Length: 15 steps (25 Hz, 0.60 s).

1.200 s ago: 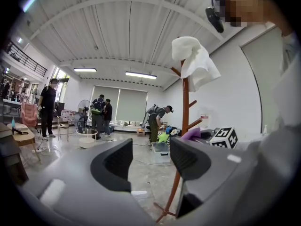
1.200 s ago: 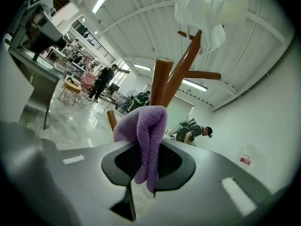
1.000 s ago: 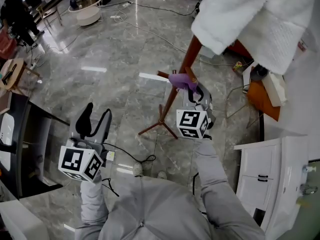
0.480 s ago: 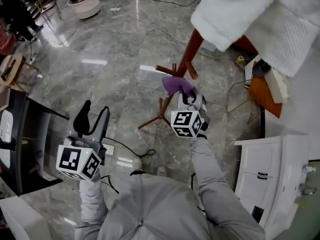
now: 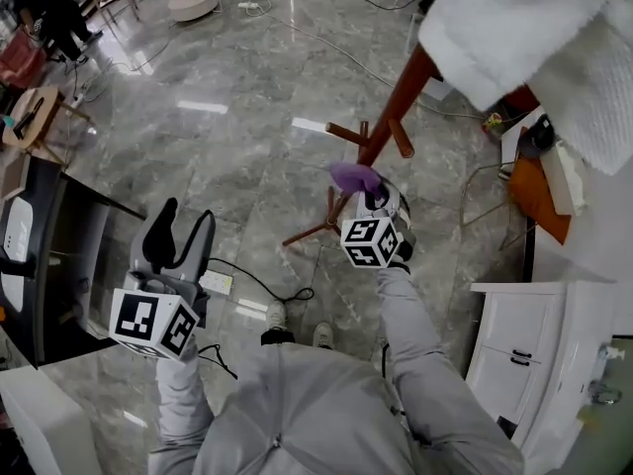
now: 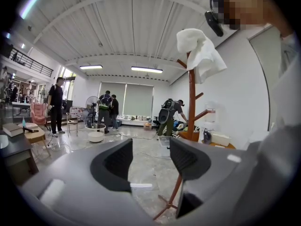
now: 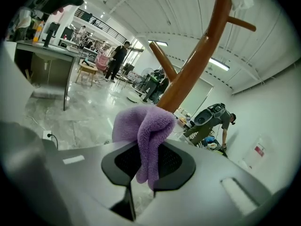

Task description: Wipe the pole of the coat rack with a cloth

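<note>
A white towel [image 5: 514, 28], itself cropped, hides the pole [image 5: 404, 97] top.

— How's the light on your end?
— Bright and even on my feeds. Ceiling strip lights [image 6: 146, 69] throw white glare streaks across the polished floor [image 5: 237, 176]. Shadows are soft.
— Sharpness?
— My head view is crisp. Both gripper views bulge, fisheye, with black corners. The cloth [image 7: 148, 126] reads sharp; the white towel [image 5: 514, 28] is nearly washed out.

Cloth [image 5: 353, 176] in right gripper [image 5: 370, 194], against pole [image 5: 401, 102]; left gripper [image 5: 186, 220] well left.
</note>
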Tool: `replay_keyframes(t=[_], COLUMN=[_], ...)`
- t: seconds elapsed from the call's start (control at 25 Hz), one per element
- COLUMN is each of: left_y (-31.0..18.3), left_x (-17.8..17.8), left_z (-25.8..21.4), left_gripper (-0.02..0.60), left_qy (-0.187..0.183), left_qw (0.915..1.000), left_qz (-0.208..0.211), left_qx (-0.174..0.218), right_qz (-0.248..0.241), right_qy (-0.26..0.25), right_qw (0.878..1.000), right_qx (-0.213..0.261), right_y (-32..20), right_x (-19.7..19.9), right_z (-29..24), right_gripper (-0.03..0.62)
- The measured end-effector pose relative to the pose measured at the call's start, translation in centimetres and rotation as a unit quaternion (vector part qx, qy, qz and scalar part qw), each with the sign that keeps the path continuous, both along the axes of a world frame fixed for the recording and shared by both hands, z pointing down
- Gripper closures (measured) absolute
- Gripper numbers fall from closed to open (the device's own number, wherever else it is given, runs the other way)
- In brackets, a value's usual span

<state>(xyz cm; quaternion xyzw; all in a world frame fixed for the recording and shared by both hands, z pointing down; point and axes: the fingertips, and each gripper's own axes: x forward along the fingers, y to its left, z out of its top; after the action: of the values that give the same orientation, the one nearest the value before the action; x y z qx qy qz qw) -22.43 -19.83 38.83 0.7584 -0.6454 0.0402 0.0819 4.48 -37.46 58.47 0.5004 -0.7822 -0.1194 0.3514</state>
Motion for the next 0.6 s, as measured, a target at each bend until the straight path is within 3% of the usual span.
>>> replay_keyframes(t=[0.4,0.6], left_y=[1.2,1.0], left_x=[-0.8,-0.2], left_z=[0.7,0.7], left_gripper=[0.314,0.314], left_qy=[-0.002,0.001], left_qw=[0.9998,0.9999], left_qz=[-0.017,-0.01], left_qx=[-0.012,-0.01], right_qz=[-0.006,-0.006], right_qy=[0.033,0.017], right_qw=[0.998,0.998], right_qx=[-0.06,-0.065], right_y=[0.6,1.8], right_x=[-0.5,-0.6], right_z=[5.1,4.6], right_gripper=[0.54,0.54])
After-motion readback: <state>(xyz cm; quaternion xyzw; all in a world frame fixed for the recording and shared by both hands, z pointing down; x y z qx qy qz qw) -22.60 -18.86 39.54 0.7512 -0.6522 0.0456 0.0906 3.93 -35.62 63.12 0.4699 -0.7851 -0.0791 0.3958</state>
